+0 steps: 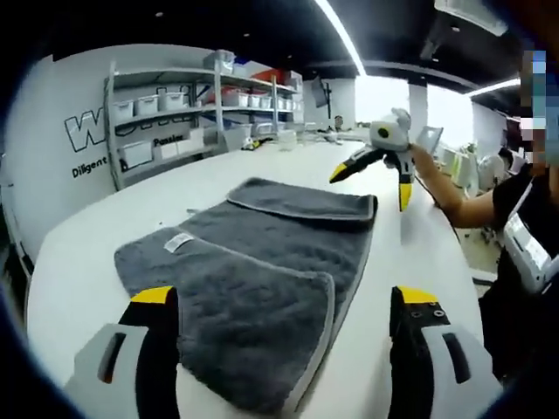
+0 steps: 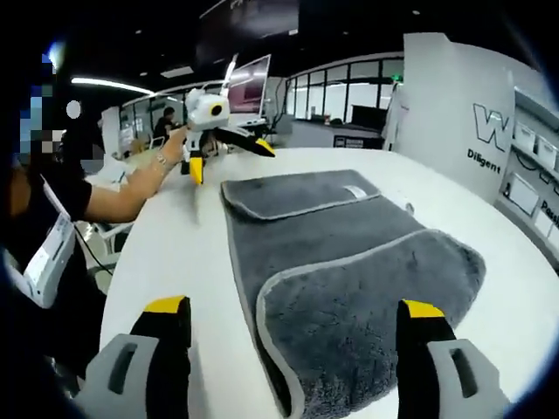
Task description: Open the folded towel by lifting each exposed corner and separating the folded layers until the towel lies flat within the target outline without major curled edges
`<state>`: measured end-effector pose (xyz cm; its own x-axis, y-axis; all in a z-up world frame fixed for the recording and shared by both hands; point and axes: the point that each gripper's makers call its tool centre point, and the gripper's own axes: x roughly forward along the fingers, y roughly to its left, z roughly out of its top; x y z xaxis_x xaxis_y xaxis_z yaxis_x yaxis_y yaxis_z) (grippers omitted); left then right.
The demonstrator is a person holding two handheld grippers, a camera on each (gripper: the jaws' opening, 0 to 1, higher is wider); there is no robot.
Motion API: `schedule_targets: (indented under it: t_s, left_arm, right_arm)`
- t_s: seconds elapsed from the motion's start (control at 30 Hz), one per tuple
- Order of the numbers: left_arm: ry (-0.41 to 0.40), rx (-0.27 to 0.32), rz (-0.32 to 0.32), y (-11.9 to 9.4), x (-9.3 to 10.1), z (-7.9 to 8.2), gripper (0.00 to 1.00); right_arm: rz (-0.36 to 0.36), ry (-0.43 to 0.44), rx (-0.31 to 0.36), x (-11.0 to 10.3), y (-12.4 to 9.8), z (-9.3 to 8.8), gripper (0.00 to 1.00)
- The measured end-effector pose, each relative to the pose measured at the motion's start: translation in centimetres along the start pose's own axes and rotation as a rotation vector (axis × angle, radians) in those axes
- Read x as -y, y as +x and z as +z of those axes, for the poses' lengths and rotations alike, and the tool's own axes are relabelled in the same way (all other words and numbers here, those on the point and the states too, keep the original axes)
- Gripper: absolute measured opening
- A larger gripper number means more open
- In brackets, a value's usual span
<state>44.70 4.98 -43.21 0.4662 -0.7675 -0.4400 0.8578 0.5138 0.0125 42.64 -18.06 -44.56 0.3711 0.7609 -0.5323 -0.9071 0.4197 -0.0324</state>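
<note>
**Both claws spread, neither on the towel yet**

Right now the left gripper hangs with its jaws spread wide and nothing between them, poised just above the nearest folded flap of the grey towel. The right gripper is likewise spread and empty, looking down on the flap at its own end. In the left gripper view the right gripper shows across the cloth, held up off the surface, jaws apart; in the right gripper view the left gripper shows the same way, raised in a person's hand.

Out from the claws, the towel lies on the white table, both ends folded in over the middle, each flap edged with pale binding. A small white label sits on one flap. No target outline can be made out on the table.

For the lift, I judge each claw should come down at an exposed corner of its flap, pinch the top layer alone, raise it only enough to clear the layer under it, and carry it outward low and slow. Taking both layers would drag the whole cloth; a high lift risks a curled hem.
</note>
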Motion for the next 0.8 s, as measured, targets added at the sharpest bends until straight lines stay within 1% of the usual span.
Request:
schedule_targets:
  t_s: [0.03, 0.1, 0.13, 0.2, 0.33, 0.47, 0.57, 0.8]
  left_arm:
    - [-0.005, 0.002, 0.01, 0.0, -0.3, 0.0, 0.99]
    - [0.002, 0.004, 0.03, -0.1, -0.5, 0.1, 0.99]
    - [0.004, 0.004, 0.035, -0.1, -0.6, 0.1, 0.99]
    - [0.005, 0.007, 0.042, -0.1, -0.7, 0.1, 0.99]
    - [-0.006, 0.019, 0.05, -0.3, -0.8, 0.3, 0.99]
    - [0.003, -0.001, 0.055, -0.3, -1.0, -0.1, 0.99]
    - [0.008, -0.014, 0.054, -0.3, -1.0, -0.4, 0.99]
    - [-0.004, -0.012, 0.049, -0.2, -0.8, -0.4, 0.99]
  right_arm:
    - [-0.01, 0.016, 0.031, 0.2, -0.2, 0.6, 0.99]
    - [-0.023, 0.029, 0.064, 0.6, -0.5, 1.2, 0.99]
    - [-0.045, 0.028, 0.072, 1.0, -0.7, 1.4, 0.99]
    - [-0.064, 0.028, 0.08, 1.4, -0.8, 1.5, 0.99]
    - [-0.075, 0.044, 0.073, 2.0, -0.8, 1.1, 0.99]
    - [-0.068, 0.043, 0.05, 1.9, -0.4, 0.7, 0.99]
    - [-0.063, 0.047, 0.048, 1.8, -0.3, 0.6, 0.99]
    - [-0.072, 0.05, 0.05, 1.8, -0.3, 0.7, 0.99]
